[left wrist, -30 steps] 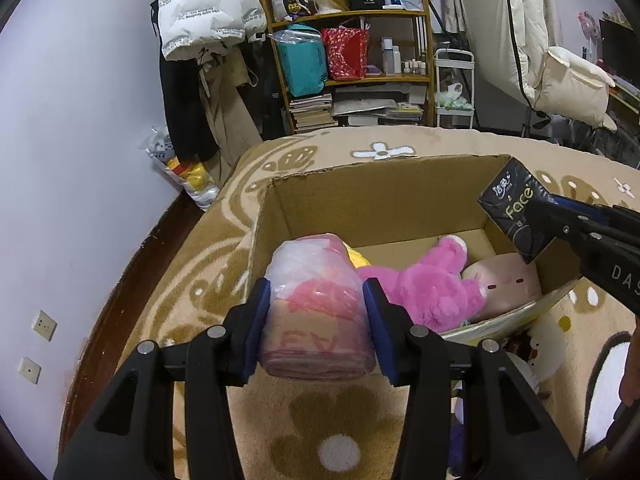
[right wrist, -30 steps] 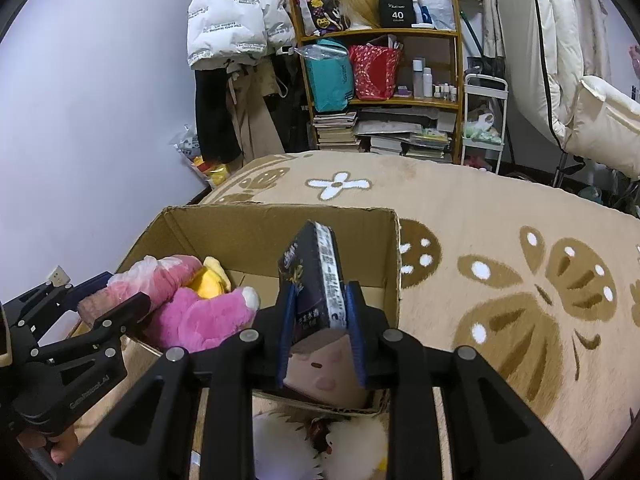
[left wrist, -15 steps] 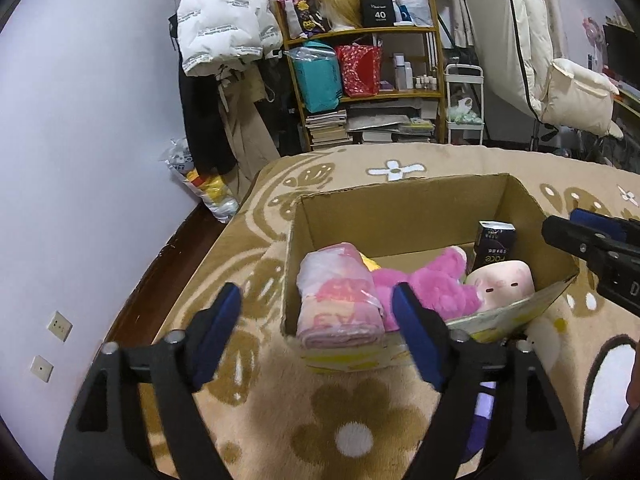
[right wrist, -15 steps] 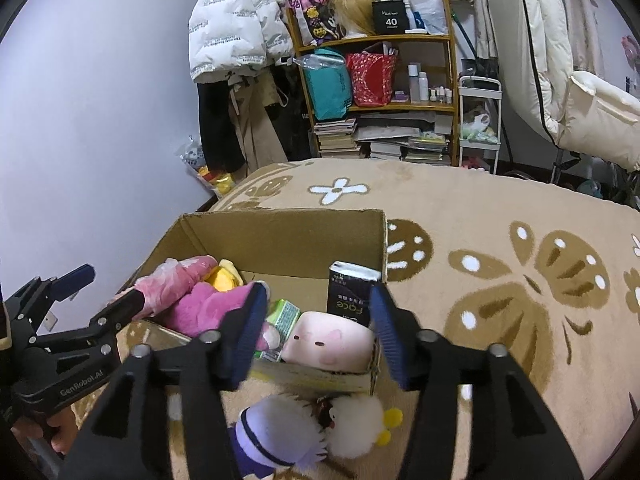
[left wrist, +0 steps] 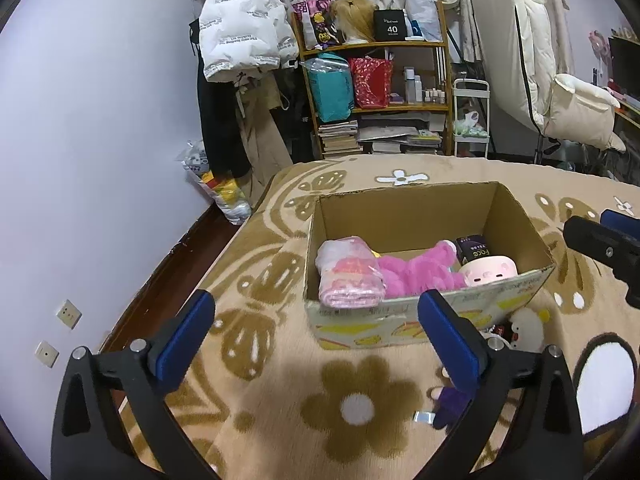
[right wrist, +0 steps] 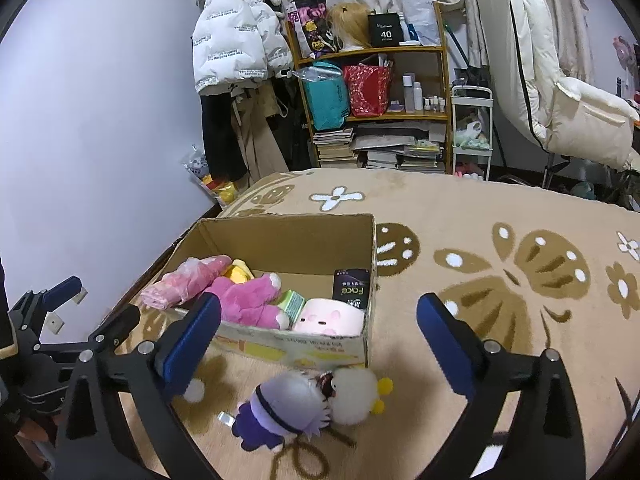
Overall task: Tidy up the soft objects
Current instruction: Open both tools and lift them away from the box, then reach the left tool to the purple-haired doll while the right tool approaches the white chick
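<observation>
A cardboard box (left wrist: 400, 326) stands on the carpet. In it lie a pink wrapped bundle (left wrist: 348, 276), a pink plush (left wrist: 416, 272), a black Face tissue pack (right wrist: 352, 286) and a pale pink face cushion (right wrist: 328, 318). My left gripper (left wrist: 315, 300) hangs back from the box's near left corner, its jaws opening wide and holding nothing. My right gripper (right wrist: 318, 301) hovers before the box's near right side, its jaws also opening, with nothing between them. On the carpet below it lie a purple-grey plush (right wrist: 284, 408) and a white fluffy chick (right wrist: 354, 396).
A beige flower-patterned carpet (right wrist: 480, 248) spreads to the right of the box. A strip of dark wood floor (left wrist: 160, 280) runs along the lilac wall on the left. At the back stand a cluttered shelf (left wrist: 376, 80), hanging coats (left wrist: 240, 32) and a white trolley (left wrist: 470, 120).
The left gripper let go of the pink bundle and the right gripper let go of the black pack; both now lie in the box. Both grippers opened wide and drew back and upward.
</observation>
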`<state>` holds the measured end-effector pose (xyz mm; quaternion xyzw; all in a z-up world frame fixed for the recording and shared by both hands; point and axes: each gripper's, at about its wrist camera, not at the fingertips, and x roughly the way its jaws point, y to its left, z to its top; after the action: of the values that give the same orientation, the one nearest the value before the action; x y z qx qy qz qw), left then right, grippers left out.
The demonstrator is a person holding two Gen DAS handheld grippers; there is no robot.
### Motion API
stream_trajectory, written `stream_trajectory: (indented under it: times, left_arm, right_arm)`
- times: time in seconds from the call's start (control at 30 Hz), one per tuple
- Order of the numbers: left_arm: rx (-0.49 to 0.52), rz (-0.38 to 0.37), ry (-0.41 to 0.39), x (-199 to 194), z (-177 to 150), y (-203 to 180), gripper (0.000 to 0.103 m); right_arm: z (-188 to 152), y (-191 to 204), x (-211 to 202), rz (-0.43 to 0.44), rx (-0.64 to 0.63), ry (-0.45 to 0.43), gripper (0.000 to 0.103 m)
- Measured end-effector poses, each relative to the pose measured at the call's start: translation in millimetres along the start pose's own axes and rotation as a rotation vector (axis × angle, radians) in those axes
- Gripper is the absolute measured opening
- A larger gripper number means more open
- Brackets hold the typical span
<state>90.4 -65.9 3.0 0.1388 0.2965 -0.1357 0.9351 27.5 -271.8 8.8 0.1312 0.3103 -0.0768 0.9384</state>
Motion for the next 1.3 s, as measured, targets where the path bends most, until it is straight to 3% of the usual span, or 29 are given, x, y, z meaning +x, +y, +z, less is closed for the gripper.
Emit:
stream_trajectory:
  times: [0.6,1.3]
  left_arm:
    - [0.023,0.025,0.023,-32,-26,-12,0.101]
    - [0.08,-0.021,0.134,6,-47,-47,0.101]
  right_arm:
    - [-19,-17,-22,-0.026,0.065,0.014,0.103]
    - [-37,-39,18,-0.061,0.123,0.113,0.103]
